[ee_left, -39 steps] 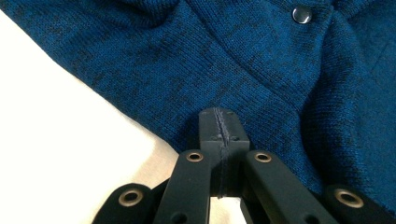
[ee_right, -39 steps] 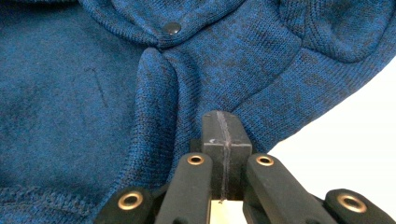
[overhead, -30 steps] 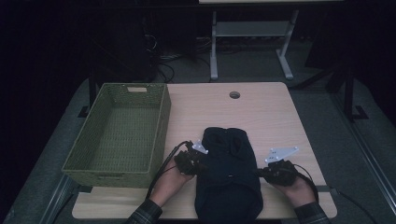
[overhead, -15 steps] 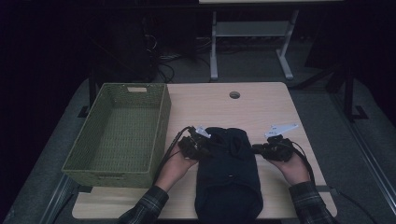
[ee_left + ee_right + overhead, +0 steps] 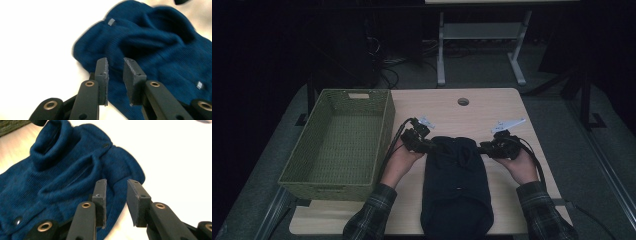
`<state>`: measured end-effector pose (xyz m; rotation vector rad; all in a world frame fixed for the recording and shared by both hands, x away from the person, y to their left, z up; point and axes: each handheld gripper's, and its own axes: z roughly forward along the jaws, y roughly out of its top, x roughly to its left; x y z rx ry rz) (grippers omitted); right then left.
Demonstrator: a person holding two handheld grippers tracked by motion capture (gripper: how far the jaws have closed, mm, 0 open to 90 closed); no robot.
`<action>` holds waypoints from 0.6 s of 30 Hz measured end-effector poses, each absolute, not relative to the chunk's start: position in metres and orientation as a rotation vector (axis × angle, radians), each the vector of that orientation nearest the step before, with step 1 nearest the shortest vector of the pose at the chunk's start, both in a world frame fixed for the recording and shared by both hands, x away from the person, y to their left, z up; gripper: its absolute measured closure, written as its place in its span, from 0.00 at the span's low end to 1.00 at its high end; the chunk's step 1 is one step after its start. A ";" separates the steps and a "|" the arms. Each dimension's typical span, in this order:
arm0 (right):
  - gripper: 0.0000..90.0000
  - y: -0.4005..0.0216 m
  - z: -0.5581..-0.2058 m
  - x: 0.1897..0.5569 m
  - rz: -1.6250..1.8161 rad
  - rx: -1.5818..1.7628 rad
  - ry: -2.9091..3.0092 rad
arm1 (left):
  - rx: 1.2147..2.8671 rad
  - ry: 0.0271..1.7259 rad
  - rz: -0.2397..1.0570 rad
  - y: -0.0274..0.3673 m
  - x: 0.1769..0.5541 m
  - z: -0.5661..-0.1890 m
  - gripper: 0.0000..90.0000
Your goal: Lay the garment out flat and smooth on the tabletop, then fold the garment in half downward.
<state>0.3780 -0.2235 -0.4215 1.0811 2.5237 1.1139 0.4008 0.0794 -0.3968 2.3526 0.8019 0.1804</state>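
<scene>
Moved farther up the bench [image 5: 512, 107] since earlier: left tool [image 5: 428, 145] and right tool [image 5: 486, 148], both just opening, released beside blue sweater [image 5: 455, 185], nothing gripped.

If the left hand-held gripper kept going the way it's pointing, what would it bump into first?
Most likely the dark blue knitted garment: the left hand-held gripper points straight at its near edge, jaws parted with nothing between them. Depth is hard to judge.

Ribbed knit blue garment [image 5: 155, 50], matt
</scene>
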 end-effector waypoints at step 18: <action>0.69 -0.221 -0.431 0.418 1.086 1.151 2.489 | 2.383 0.912 0.174 0.077 0.452 -0.424 0.69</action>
